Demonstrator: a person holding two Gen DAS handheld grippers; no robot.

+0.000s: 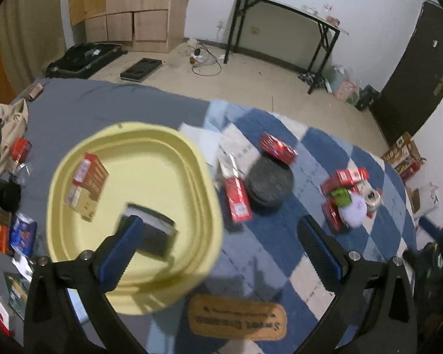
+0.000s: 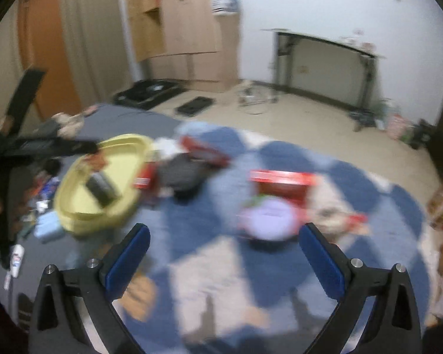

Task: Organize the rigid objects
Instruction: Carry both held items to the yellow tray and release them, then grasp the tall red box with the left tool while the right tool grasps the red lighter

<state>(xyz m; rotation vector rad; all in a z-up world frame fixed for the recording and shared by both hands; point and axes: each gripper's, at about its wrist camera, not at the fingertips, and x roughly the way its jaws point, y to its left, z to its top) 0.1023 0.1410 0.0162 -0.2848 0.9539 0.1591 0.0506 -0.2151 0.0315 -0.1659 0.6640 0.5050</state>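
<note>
Tongs (image 1: 221,230) (image 2: 224,242) both spread wide, empty, yellow tray (image 1: 203,177) beneath left's finger.

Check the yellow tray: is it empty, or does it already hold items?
Not empty. The yellow tray holds a brown-and-red box, a paler box beside it, and a dark block. Several red boxes lie outside it on the blanket.

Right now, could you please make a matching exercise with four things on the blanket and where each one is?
Things:
1. dark box
2. black round container
3. lilac lid
4. tan label

Places:
A. nearest the camera, on the blanket
B. inside the yellow tray
C. right-hand pile with red boxes
D. just right of the tray

Pairs: 1-B, 2-D, 3-C, 4-A
</note>
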